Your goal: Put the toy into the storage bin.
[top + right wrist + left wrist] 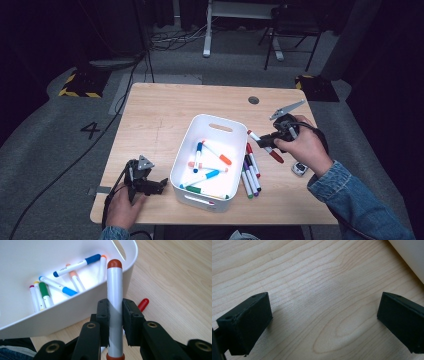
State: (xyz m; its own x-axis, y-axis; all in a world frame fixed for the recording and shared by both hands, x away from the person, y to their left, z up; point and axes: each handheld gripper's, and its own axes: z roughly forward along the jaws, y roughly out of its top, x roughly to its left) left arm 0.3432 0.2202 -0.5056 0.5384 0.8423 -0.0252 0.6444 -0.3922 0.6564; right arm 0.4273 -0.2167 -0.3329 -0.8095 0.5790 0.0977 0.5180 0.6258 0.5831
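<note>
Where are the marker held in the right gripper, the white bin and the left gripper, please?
red-capped marker (114,290), right gripper view, white barrel.
white bin (186,145), high view, left wall.
left gripper (324,315), left gripper view, between its open jaws.

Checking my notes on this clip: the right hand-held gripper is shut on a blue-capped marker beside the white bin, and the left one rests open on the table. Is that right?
Not quite: the marker in the right hand-held gripper has red caps, not blue, as the right gripper view shows. The rest stands: it is held beside the white bin, and the left hand-held gripper rests open on the table.
</note>
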